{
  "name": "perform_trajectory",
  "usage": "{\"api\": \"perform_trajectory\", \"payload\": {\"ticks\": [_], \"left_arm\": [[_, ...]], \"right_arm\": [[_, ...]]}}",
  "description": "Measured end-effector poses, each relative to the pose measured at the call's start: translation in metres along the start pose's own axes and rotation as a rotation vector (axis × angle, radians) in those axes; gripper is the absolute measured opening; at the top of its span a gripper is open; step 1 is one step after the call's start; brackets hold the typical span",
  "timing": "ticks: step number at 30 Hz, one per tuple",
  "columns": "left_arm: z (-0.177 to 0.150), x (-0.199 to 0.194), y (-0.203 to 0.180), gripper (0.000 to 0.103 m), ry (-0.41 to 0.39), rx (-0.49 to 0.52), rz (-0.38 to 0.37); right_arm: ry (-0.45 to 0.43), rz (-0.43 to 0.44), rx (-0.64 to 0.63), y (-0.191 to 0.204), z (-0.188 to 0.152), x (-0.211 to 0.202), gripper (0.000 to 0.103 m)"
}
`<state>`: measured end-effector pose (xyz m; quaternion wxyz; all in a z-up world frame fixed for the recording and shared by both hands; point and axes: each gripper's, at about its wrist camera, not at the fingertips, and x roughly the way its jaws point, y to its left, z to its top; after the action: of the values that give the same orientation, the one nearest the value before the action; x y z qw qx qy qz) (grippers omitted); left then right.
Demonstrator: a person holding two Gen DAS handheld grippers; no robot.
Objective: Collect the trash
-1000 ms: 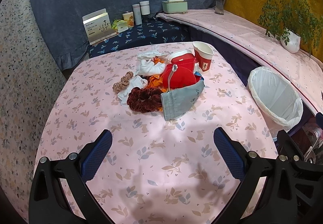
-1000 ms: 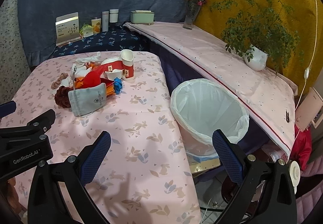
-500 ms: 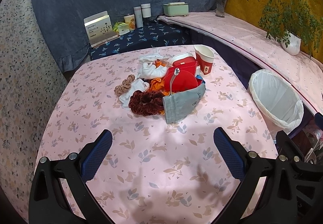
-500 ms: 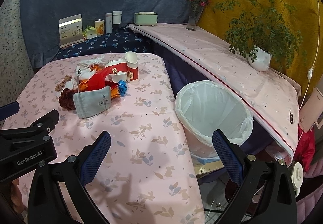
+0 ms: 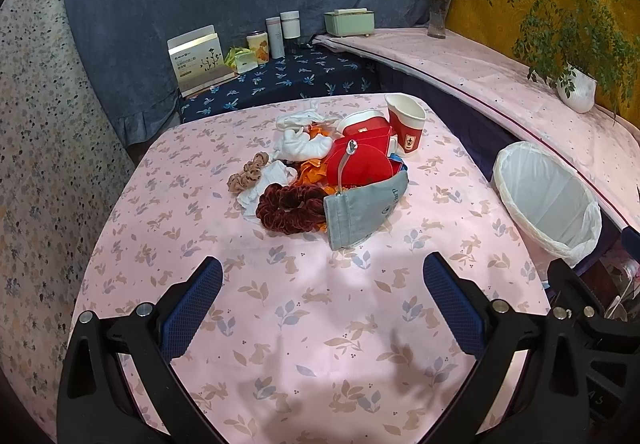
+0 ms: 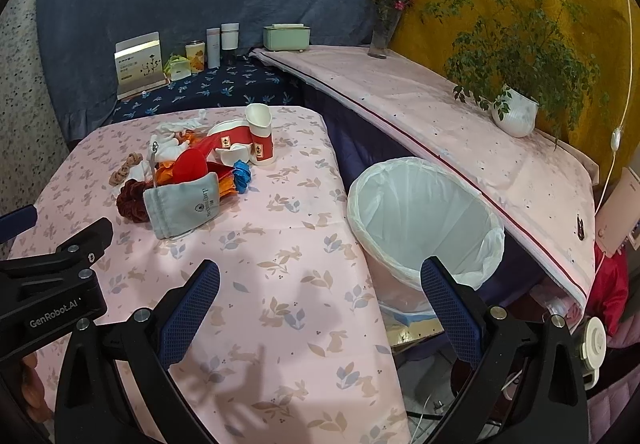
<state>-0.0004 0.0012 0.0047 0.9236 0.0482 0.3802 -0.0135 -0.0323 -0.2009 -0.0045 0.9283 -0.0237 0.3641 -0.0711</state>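
A heap of clutter lies mid-table: a grey drawstring pouch (image 5: 362, 210), a dark red scrunchie (image 5: 286, 208), a tan scrunchie (image 5: 248, 177), white tissues (image 5: 302, 146), orange wrappers (image 5: 310, 170), a red box with a spoon (image 5: 360, 160) and a red-and-white paper cup (image 5: 406, 124). A white-lined trash bin (image 5: 548, 200) stands off the table's right edge. My left gripper (image 5: 322, 302) hovers open over the near table, short of the heap. My right gripper (image 6: 320, 306) is open too, above the table's right edge beside the bin (image 6: 424, 220). The pouch (image 6: 184, 206) and cup (image 6: 260, 140) lie far left of it.
The pink floral tablecloth (image 5: 304, 324) covers the table. Behind it a dark blue shelf (image 5: 288, 78) holds a card box, tins and bottles. A pink-covered ledge (image 6: 460, 124) on the right carries a potted plant (image 6: 516, 116), a vase (image 6: 380, 40) and a green box.
Both grippers have drawn back and risen slightly, so the heap and bin appear a little farther away. Their jaws stayed open and nothing on the table moved.
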Motion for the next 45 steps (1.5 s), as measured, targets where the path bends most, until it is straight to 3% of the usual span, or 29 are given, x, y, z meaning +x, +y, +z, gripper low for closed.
{"api": "perform_trajectory", "payload": {"ticks": [23,45], "left_arm": [[0.000,0.000,-0.001,0.096,-0.008,-0.003,0.002],[-0.002,0.005,0.002,0.096,-0.036,-0.012,-0.010]], "right_arm": [[-0.036,0.008,0.011,-0.005,-0.001,0.000,0.096],[-0.012,0.000,0.037,-0.006,0.003,0.010,0.096]]}}
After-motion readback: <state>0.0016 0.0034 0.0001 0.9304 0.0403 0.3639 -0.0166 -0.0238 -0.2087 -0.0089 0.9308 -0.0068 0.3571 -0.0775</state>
